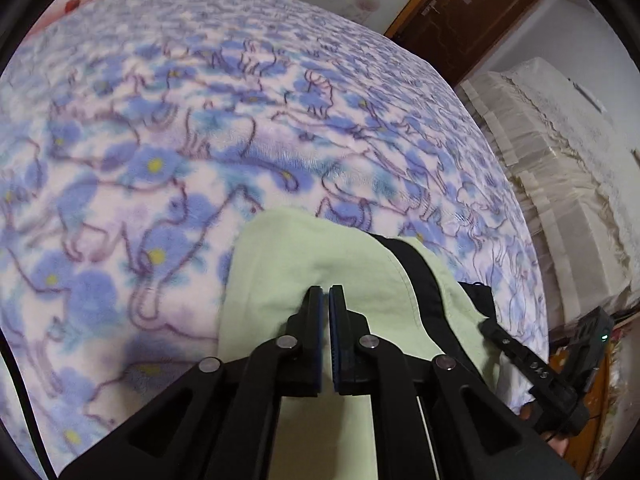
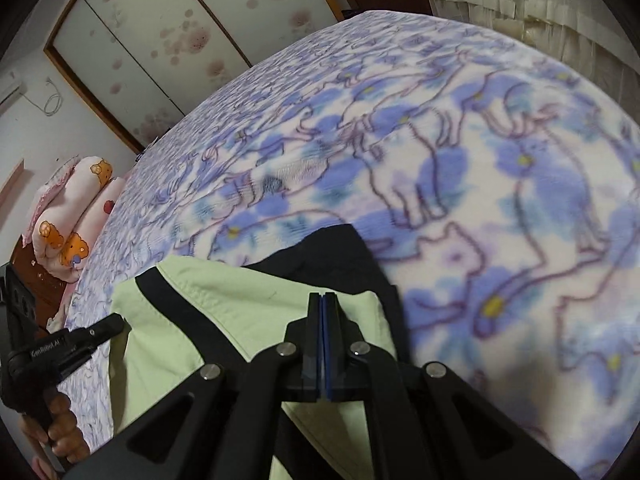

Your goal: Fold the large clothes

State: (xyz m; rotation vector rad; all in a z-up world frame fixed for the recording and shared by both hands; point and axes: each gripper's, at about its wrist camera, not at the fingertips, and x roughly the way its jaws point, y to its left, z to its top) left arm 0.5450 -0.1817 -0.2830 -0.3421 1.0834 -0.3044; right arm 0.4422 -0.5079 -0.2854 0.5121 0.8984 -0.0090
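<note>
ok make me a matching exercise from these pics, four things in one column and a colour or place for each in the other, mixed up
Things:
1. garment
2. blanket
3. pillow
4. door

Descriptions:
A. brown, at the back of the room
B. pale green with black trim
C. blue flowers and cat outlines, covers the bed
D. pink with orange bears, at the bed's far left end

Pairs: 1-B, 2-C, 3-D, 4-A

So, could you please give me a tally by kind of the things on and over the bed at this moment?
Garment, light green with black trim: 1
Blanket, blue flower and cat print: 1
Pillows, pink with bear print: 2, I think; they overlap
Claws, both shut on the garment: 2 (left claw, right claw)
Total: 6
</note>
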